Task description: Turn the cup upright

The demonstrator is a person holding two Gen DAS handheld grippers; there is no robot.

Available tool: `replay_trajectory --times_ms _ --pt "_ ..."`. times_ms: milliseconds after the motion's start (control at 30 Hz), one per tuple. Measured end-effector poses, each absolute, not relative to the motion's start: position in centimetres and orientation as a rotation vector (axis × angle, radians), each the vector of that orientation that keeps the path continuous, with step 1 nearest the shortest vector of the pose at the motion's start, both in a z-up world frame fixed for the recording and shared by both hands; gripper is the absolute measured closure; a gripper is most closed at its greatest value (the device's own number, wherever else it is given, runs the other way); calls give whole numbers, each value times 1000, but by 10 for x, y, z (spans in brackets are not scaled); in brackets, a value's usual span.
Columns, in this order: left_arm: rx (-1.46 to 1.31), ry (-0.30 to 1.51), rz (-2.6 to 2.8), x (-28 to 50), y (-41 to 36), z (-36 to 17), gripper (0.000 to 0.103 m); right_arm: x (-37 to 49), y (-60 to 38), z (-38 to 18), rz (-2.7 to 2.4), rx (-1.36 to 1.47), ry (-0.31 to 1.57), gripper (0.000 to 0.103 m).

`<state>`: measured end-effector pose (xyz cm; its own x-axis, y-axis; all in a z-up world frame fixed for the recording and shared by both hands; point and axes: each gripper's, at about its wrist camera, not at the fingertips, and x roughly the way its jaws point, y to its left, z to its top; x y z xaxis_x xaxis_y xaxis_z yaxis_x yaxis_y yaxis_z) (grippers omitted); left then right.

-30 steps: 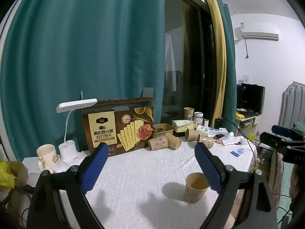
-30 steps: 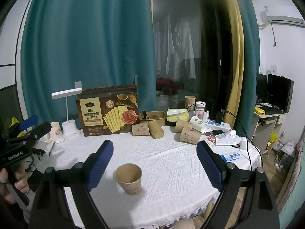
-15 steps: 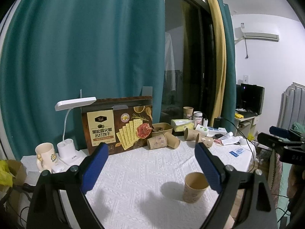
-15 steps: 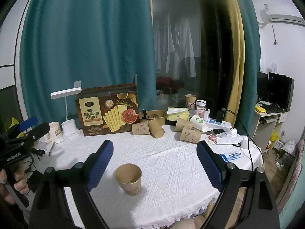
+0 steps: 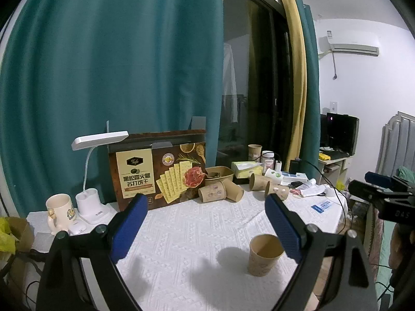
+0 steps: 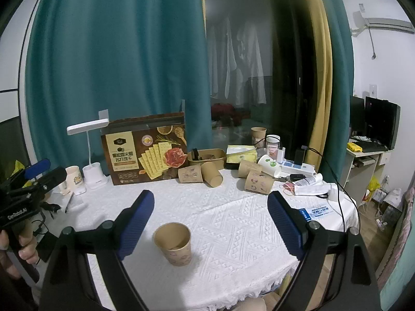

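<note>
Paper cup [image 6: 173,243] standing upright on the white tablecloth [image 6: 233,223], near the front edge, mouth up. Left gripper [image 5: 205,223] wide open, nothing between the blue pads, the cup low beside the right pad. Right gripper [image 6: 211,223] wide open too, empty, the cup just by the left pad. Further back, more paper cups [image 6: 199,173] lying on their sides before a cracker box [image 6: 145,150].
</note>
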<state>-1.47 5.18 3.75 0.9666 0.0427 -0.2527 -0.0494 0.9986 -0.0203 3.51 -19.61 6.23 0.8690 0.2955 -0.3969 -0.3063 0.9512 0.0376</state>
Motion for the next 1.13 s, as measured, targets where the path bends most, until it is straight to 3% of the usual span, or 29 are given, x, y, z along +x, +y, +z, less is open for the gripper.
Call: replay_trajectory --times_ms 1133 --pt "-32 263 47 -10 44 37 11 41 -197 57 322 -20 415 15"
